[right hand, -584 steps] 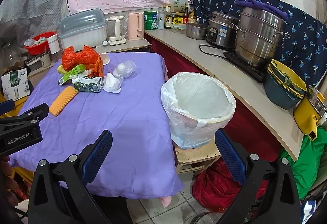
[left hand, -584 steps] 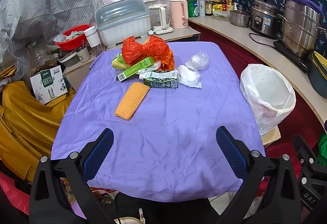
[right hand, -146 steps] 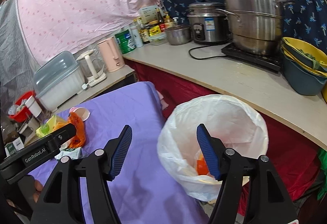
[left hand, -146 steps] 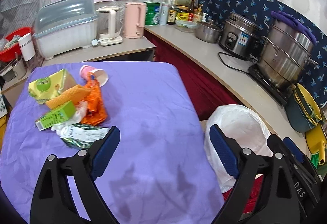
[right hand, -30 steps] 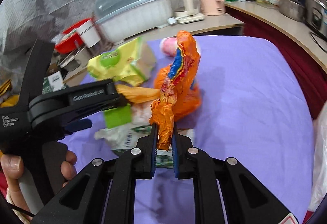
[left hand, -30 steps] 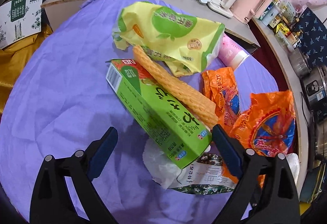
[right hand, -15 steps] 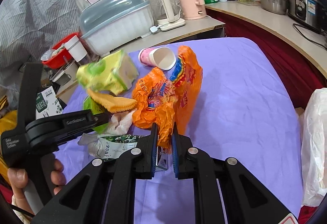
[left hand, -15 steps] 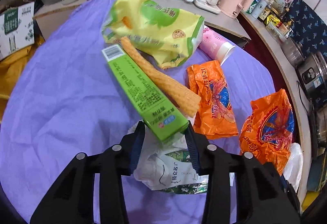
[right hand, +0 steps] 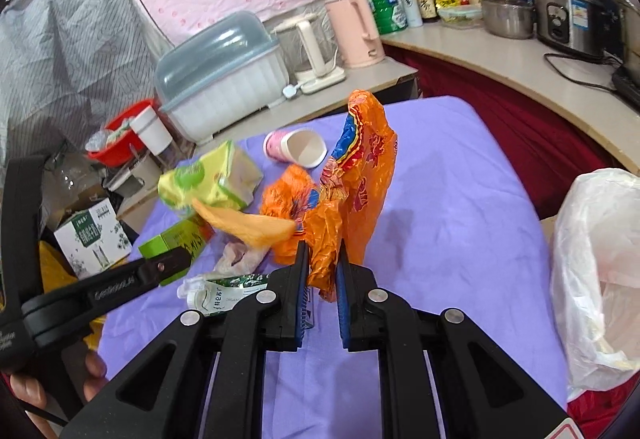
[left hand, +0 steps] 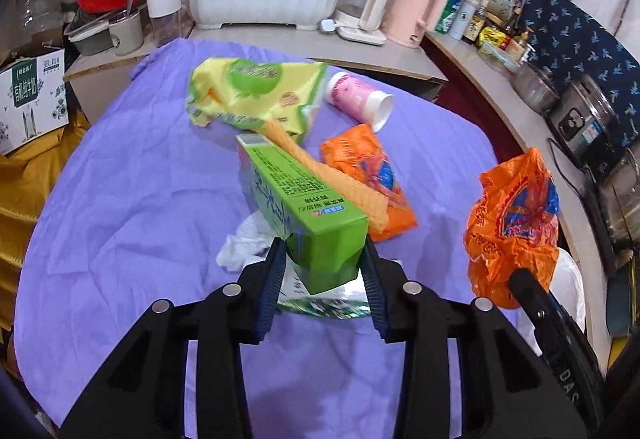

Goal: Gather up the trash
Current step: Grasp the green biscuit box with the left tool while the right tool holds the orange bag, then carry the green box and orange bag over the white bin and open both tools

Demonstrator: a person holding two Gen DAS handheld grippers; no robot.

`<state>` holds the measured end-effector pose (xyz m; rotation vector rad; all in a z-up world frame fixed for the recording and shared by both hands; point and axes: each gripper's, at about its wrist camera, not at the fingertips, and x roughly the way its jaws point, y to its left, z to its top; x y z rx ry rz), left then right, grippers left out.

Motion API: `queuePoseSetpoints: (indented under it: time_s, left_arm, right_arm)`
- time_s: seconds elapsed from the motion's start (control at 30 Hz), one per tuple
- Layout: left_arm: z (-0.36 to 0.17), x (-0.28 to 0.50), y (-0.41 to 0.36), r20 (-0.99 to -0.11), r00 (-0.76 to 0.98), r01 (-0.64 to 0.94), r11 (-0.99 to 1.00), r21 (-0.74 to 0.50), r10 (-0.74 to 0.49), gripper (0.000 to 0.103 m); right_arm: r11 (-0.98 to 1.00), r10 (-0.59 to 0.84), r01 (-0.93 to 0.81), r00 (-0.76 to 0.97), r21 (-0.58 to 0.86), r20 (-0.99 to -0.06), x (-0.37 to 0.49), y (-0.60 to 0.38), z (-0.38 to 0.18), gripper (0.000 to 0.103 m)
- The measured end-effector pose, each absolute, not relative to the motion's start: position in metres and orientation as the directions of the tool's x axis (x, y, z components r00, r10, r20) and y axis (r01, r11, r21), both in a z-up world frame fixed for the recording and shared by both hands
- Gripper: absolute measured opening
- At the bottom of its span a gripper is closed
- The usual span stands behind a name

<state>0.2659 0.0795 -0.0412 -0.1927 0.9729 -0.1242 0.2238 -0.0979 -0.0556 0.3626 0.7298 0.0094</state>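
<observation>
My left gripper (left hand: 322, 245) is closing its jaws on the near end of a green carton box (left hand: 296, 199), and both pads press its sides. The box is tilted up off the purple table (left hand: 140, 199). An orange foam net sleeve (left hand: 332, 179) lies across its top. My right gripper (right hand: 322, 251) is shut on a crumpled orange plastic bag (right hand: 356, 183), which hangs above the cloth. A bin lined with a white bag (right hand: 600, 259) stands past the table's right edge.
On the cloth lie a yellow-green snack bag (left hand: 256, 95), a tipped pink paper cup (left hand: 356, 99), an orange wrapper (left hand: 368, 171), white tissue (left hand: 244, 243) and a flattened green-white pouch (left hand: 320, 299). Kettles, a dish box and pots line the counter behind and to the right.
The left jaws went from wide open to closed on the green box and raised its near end with the foam sleeve on top. The right gripper lifted the orange bag higher, toward the bin.
</observation>
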Motion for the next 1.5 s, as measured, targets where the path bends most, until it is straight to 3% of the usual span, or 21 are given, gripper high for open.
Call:
queuePoseSetpoints:
  time_s: [0.3, 0.63, 1.0, 1.5]
  left_arm:
    - [-0.006, 0.230, 0.042, -0.764, 0.573, 0.140, 0.954, -0.265, -0.296, 0.027]
    - [0.013, 0.193, 0.001, -0.741, 0.545, 0.259, 0.920, -0.295, -0.392, 0.027]
    - [0.013, 0.174, -0.046, -0.748, 0.523, 0.337, 0.905, -0.257, -0.408, 0.027]
    - [0.022, 0.159, -0.137, -0.723, 0.471, 0.479, 0.835, -0.272, -0.506, 0.027]
  right_arm:
    - [0.929, 0.096, 0.148, 0.789, 0.340, -0.607, 0.186, -0.125, -0.031, 0.012]
    - [0.918, 0.057, 0.185, 0.816, 0.352, -0.576, 0.149, -0.157, -0.018, 0.012]
    - [0.895, -0.001, 0.251, 0.828, 0.368, -0.560, 0.114, -0.198, -0.017, 0.012]
    - [0.815, -0.145, 0.426, 0.806, 0.393, -0.574, 0.059, -0.296, -0.031, 0.012]
